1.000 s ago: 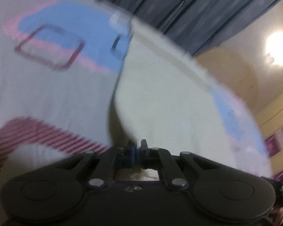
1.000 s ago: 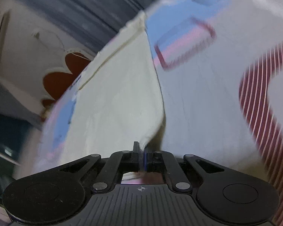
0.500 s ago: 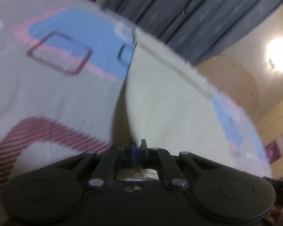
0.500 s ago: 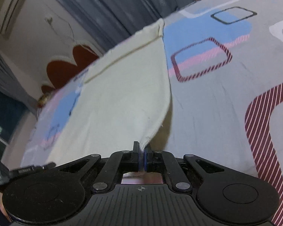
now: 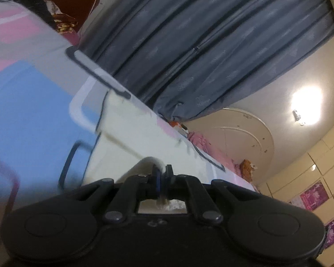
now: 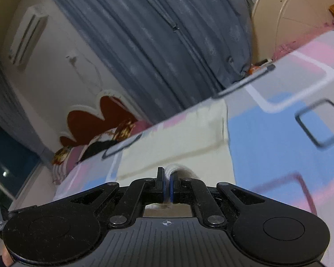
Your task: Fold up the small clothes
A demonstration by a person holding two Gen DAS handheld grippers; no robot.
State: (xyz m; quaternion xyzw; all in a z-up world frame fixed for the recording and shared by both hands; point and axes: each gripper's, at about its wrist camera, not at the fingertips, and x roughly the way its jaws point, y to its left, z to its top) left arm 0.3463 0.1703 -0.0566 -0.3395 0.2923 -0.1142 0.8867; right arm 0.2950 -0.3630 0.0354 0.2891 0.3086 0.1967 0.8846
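Cloth (image 5: 131, 131): cream piece is lying on the patterned bedsheet (image 5: 33, 115), stretching toward twelve o'clock.
Left gripper (image 5: 162, 175): is pinching a cloth corner.
Right gripper (image 6: 167, 179): is pinching the other corner.
Risk: uneven carrying could be skewing the fold; a thin pinch may be slipping.

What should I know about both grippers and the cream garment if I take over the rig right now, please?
Left gripper: fingers shut on one corner of the cream garment.
Right gripper: fingers shut on its other near corner.
The garment's far part lies flat on the patterned bedsheet; the near edge is lifted and curls over towards it.
Done: both corners gripped, fold begun.
Left: lay the near edge on the far part, release, then finish folding.
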